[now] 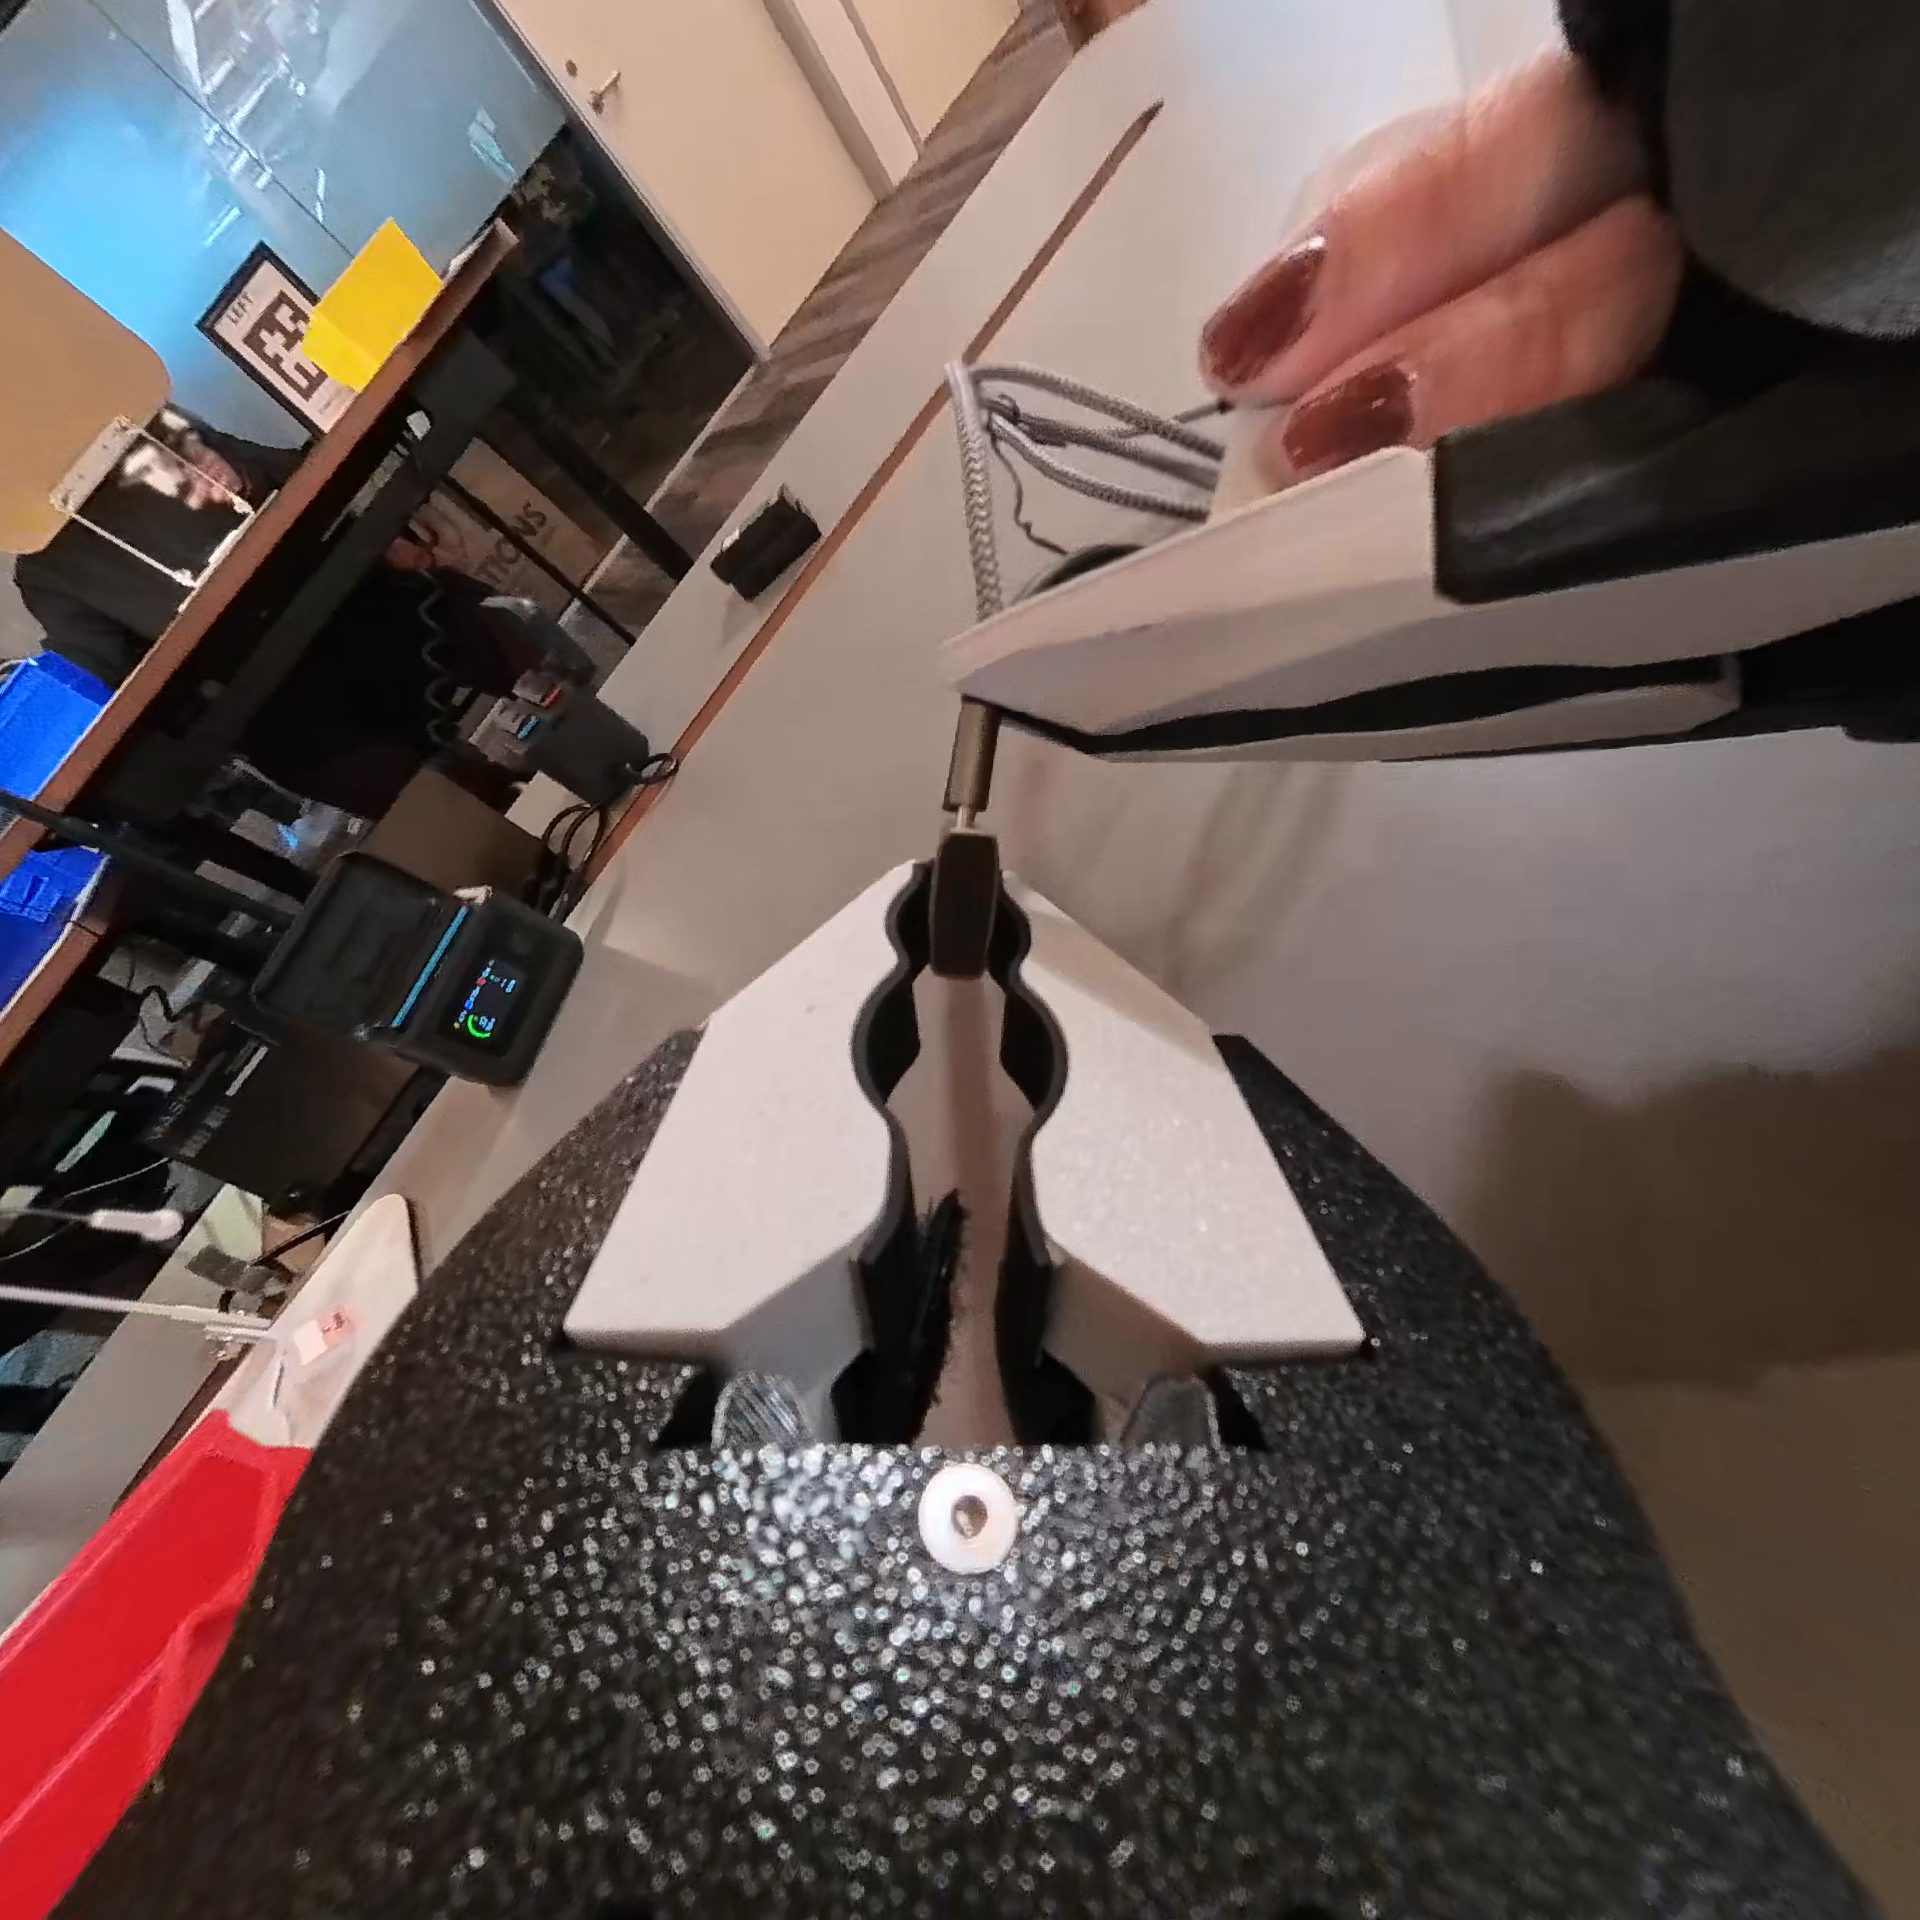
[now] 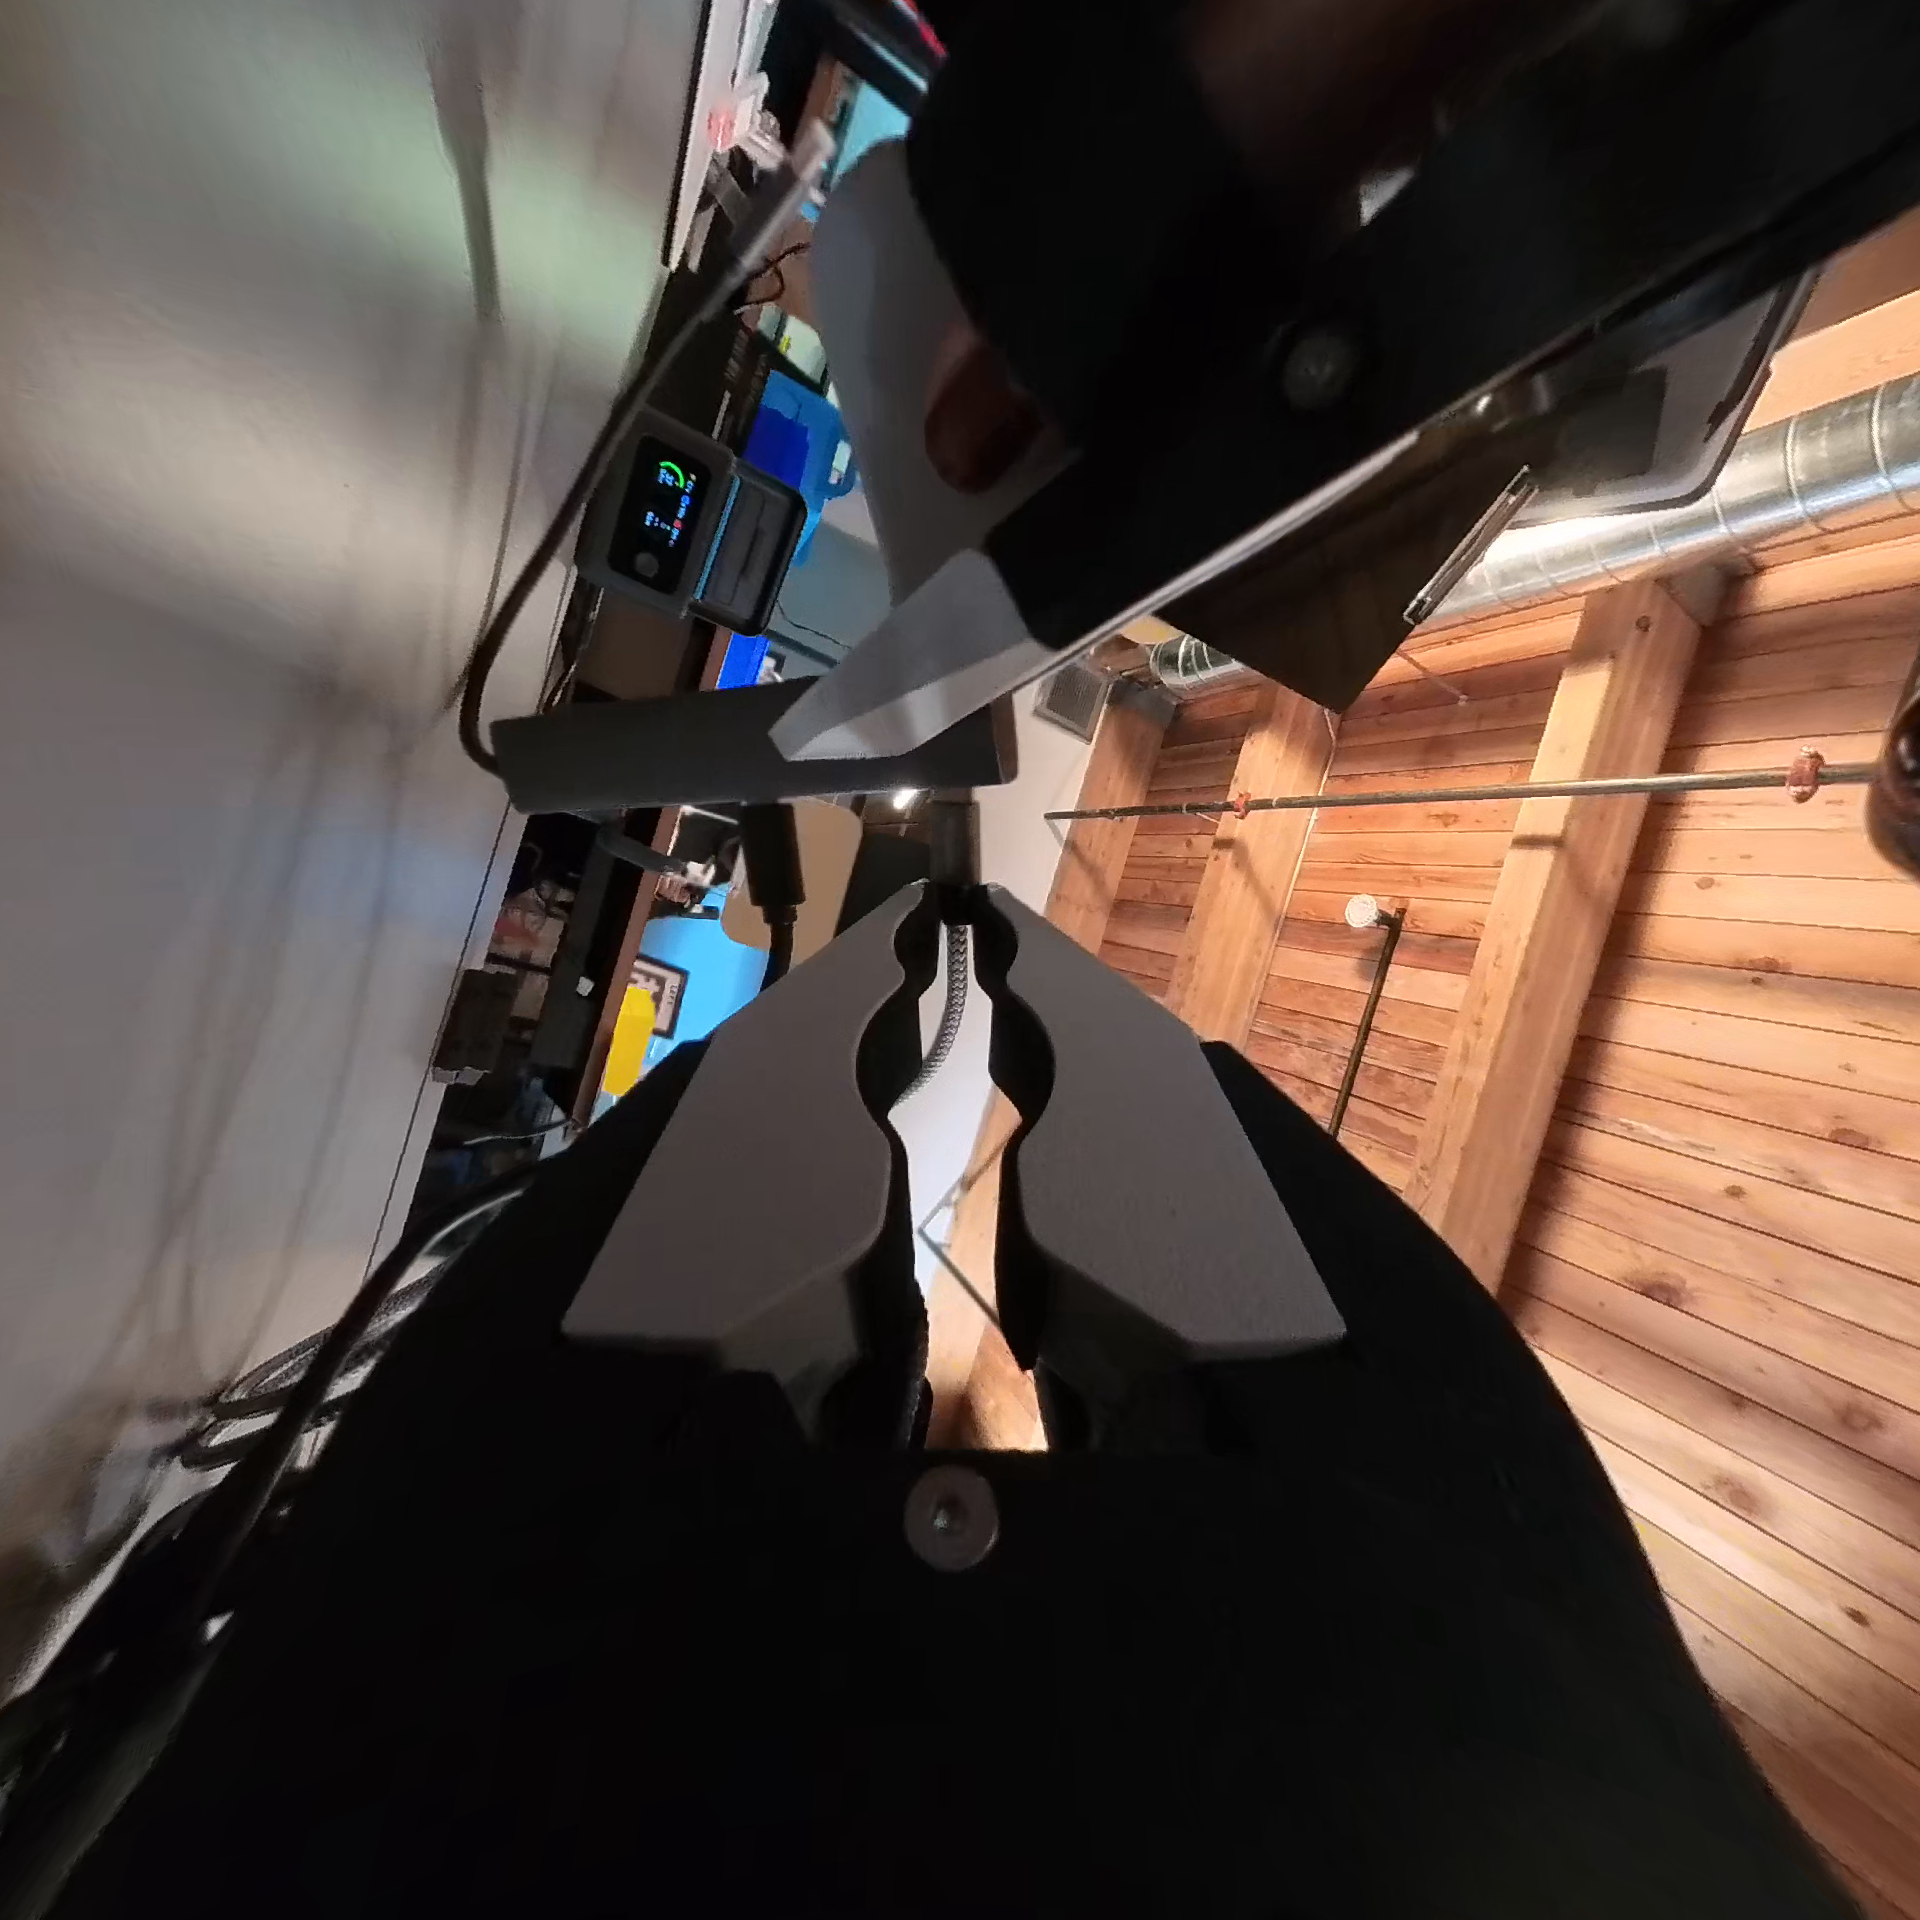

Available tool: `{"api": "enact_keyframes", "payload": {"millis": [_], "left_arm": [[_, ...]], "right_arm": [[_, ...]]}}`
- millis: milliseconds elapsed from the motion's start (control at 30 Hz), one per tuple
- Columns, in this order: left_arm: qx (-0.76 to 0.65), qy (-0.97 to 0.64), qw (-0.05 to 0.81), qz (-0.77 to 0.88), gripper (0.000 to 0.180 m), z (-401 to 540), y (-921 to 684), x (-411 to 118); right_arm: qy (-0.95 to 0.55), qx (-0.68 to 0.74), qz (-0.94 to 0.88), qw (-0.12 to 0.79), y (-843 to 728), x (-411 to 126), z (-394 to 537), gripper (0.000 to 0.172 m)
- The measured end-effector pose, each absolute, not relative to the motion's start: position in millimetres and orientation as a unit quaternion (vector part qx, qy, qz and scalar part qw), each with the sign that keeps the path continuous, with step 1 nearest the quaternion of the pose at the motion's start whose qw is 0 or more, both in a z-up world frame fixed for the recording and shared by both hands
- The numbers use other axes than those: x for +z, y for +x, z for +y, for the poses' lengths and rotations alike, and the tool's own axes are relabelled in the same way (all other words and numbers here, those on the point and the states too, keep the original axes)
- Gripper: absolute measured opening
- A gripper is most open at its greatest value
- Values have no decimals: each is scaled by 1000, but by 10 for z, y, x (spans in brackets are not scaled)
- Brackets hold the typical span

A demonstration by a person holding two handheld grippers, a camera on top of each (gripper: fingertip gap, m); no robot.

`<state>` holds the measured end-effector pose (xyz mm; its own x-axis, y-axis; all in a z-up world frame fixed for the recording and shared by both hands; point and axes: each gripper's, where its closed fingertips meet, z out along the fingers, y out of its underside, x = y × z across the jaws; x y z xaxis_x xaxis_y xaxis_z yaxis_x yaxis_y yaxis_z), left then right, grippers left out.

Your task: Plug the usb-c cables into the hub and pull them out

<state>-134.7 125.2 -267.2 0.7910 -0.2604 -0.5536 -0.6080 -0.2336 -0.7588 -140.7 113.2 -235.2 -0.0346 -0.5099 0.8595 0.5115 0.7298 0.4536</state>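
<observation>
My left gripper is shut on the dark hub, which I see edge-on between its white fingers. A dark USB-C plug meets the hub's end, with a short piece of its metal tip showing. My right gripper comes in from the right over that plug, and a braided cable runs behind it. In the right wrist view my right gripper is shut on the braided cable just behind the plug. The hub is a dark bar, and the left gripper's finger clamps it. A second plug sits in the hub.
A hand holds the right gripper. A small black device with a lit screen stands on the white table. A black box lies farther off. A red object is at the lower left. The hub's own lead trails left.
</observation>
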Motion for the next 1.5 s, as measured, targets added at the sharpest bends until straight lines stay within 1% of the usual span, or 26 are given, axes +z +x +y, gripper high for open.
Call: {"api": "enact_keyframes", "payload": {"millis": [200,533,600,633,733,800,900,1000,1200,1400,1433,1467,1500], "left_arm": [[185,-781,518,295,7,1259,-1375,-2759],[192,-776,515,311,7,1280,-1389,-2842],[212,-761,520,326,8,1309,-1410,-2859],[226,-753,520,333,8,1320,-1417,-2861],[273,-729,511,365,8,1316,-1451,-2862],[303,-699,514,395,8,1294,-1436,-2808],[340,-642,538,428,8,1242,-1345,-2654],[343,-577,556,490,8,1150,-1133,-2615],[307,-541,571,535,7,1046,-895,-2645],[299,-536,595,519,8,1059,-879,-2570],[300,-536,605,507,14,1060,-899,-2527],[296,-531,622,493,8,1043,-907,-2457],[287,-525,643,477,11,1014,-913,-2372]], "right_arm": [[-2,-363,-629,688,-1432,-2422,1060,2],[-31,-330,-644,690,-1469,-2496,1051,3],[-53,-296,-668,680,-1463,-2541,1071,7],[-73,-273,-686,671,-1441,-2575,1089,12],[-138,-200,-727,643,-1306,-2631,1172,35],[-159,-156,-739,635,-1212,-2625,1186,43],[-169,-147,-745,629,-1167,-2619,1226,53],[-162,-154,-744,629,-1193,-2644,1224,51],[-114,-117,-728,665,-1264,-2641,1049,18],[-146,-78,-720,674,-1237,-2614,1065,12],[-158,-75,-712,679,-1230,-2564,1077,7],[-172,-79,-701,688,-1211,-2500,1127,7],[-188,-78,-693,691,-1186,-2445,1184,7]]}}
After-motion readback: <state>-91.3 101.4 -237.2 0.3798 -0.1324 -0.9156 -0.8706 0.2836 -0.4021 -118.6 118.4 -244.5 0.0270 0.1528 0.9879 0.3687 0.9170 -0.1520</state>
